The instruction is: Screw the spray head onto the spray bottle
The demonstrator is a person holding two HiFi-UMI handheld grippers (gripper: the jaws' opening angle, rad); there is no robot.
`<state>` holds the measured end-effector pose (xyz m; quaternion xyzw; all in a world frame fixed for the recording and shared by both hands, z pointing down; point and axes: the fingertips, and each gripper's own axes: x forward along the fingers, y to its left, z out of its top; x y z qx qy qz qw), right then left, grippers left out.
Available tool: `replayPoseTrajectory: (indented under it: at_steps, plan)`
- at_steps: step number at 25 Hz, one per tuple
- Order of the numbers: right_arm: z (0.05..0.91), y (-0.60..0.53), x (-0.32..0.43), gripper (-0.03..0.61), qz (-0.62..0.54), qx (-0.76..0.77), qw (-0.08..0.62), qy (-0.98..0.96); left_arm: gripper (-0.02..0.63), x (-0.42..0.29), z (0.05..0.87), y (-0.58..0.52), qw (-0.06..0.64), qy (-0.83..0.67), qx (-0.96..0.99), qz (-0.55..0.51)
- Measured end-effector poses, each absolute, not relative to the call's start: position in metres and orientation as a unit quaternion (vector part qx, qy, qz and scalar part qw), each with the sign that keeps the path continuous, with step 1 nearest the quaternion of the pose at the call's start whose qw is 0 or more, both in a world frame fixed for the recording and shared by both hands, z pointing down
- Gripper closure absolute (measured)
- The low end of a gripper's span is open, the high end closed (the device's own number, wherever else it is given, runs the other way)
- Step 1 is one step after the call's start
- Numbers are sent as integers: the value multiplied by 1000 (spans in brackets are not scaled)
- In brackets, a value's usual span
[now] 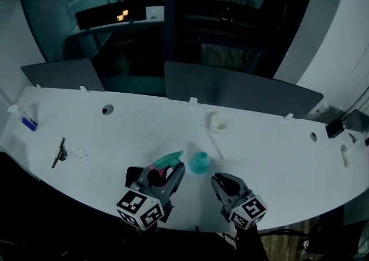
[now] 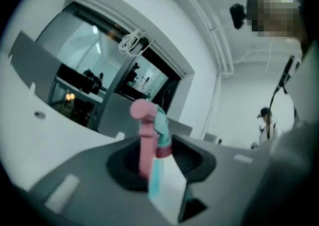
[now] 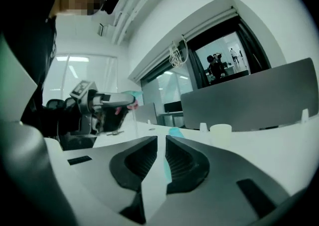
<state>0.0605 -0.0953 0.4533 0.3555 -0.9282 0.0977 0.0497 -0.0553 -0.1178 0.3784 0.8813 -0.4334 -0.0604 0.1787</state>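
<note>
My left gripper is shut on the spray head, a teal head with a pink trigger, held just above the white table. In the left gripper view the spray head stands upright between the jaws. The teal spray bottle stands on the table just right of the head, apart from it. My right gripper is shut and holds nothing, close to the bottle's near right side. In the right gripper view the bottle peeks over the closed jaws, and the left gripper holds the spray head at the left.
A small white cup and a thin white stick lie behind the bottle. A black tool and a blue item lie at the far left. Grey partition panels line the table's back edge. A black device sits at the right.
</note>
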Motion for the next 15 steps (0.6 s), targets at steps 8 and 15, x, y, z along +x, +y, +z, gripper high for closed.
replayPoseTrajectory:
  at_steps: [8,15]
  plan:
    - [516,-144,37,227,72,390,161,-904,480,-76,371,-97,50,-519,853,-6]
    - [547,-177,16,222,72,411,187,-889,480,-78,366,-84,8,-533,846,9]
